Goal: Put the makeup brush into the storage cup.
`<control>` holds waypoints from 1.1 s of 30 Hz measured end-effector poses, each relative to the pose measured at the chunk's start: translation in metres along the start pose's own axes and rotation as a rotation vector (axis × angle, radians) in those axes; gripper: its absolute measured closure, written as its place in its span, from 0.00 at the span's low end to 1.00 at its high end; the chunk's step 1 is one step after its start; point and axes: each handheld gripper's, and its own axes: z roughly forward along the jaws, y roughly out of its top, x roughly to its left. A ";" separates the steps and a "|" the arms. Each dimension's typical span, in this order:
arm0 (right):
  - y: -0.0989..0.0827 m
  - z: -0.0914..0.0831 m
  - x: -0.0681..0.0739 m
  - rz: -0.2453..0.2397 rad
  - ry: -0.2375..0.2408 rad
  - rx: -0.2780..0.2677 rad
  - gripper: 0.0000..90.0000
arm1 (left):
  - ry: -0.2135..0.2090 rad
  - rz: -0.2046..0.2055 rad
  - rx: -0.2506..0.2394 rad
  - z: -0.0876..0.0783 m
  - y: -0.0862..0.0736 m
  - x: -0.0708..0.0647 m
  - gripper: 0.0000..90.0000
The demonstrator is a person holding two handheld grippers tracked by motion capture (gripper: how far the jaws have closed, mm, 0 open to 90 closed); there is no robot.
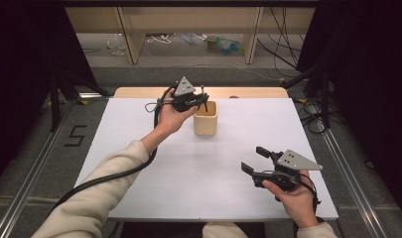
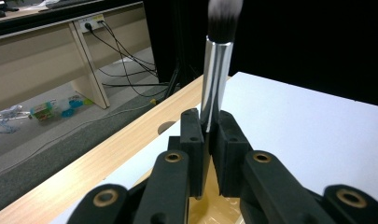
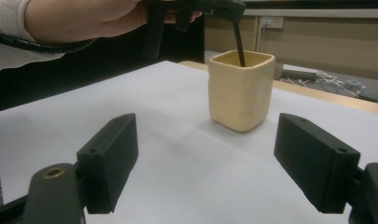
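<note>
White table [image 1: 154,193]: left gripper [image 2: 206,135] clamps brush [image 2: 216,79] upright, handle in cup [image 1: 205,119].

The cup [image 1: 205,118] stands on the surface [image 1: 139,124] toward its far edge, near the middle. The left gripper [image 1: 201,100] hangs just above the cup's rim with the brush [image 2: 217,70] upright between its fingers [image 2: 192,140], the handle end reaching down into the cup. The right gripper [image 1: 254,159] sits well apart, nearer the person and to the right, above the surface.
</note>
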 end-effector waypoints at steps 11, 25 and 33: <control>0.000 0.000 0.000 -0.006 -0.010 0.003 0.25 | 0.000 -0.002 0.010 0.003 -0.003 -0.001 0.93; 0.000 0.000 0.000 0.002 0.004 -0.003 0.25 | -0.001 0.003 0.021 0.006 -0.005 -0.001 0.93; 0.000 0.000 0.000 0.002 0.005 -0.002 0.25 | -0.002 0.000 0.026 0.007 -0.007 -0.002 0.93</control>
